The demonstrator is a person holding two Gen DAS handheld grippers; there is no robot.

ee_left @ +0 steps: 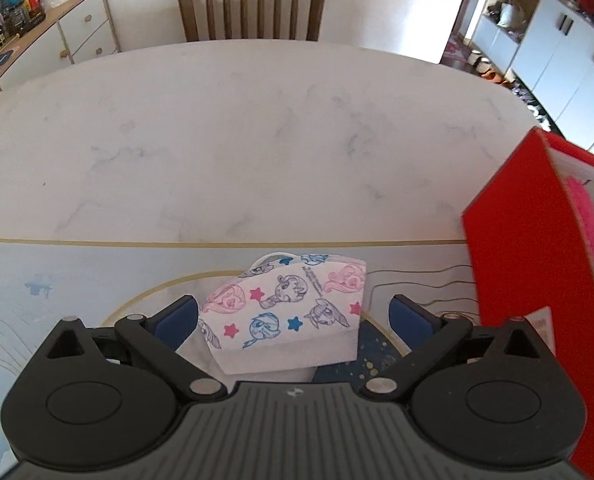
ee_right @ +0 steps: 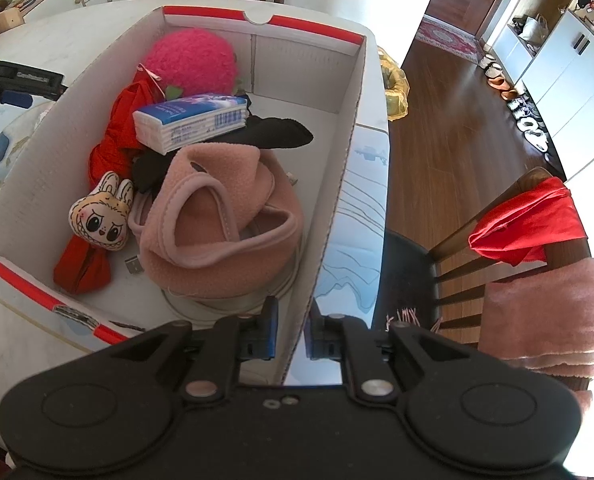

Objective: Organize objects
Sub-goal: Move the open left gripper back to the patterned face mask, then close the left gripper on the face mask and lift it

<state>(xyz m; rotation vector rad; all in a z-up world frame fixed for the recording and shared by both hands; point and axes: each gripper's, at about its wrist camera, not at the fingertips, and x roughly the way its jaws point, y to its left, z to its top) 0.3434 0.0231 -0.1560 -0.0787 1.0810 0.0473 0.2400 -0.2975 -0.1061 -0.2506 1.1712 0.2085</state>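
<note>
A cartoon-print face mask (ee_left: 285, 312) lies flat on the table mat (ee_left: 57, 280), between the wide-spread, untouching fingers of the left gripper (ee_left: 293, 320). At three o'clock stands the red cardboard box (ee_left: 529, 248). The right gripper (ee_right: 291, 336) pinches the box's near wall (ee_right: 329, 216), jaws nearly closed.

Mask (ee_left: 285, 312) on table (ee_left: 257, 140), box (ee_left: 533, 264) right

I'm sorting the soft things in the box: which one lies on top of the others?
The pack of tissues: it rests across the red cloth and black sock, while the pink fleece hat sits lower.
</note>
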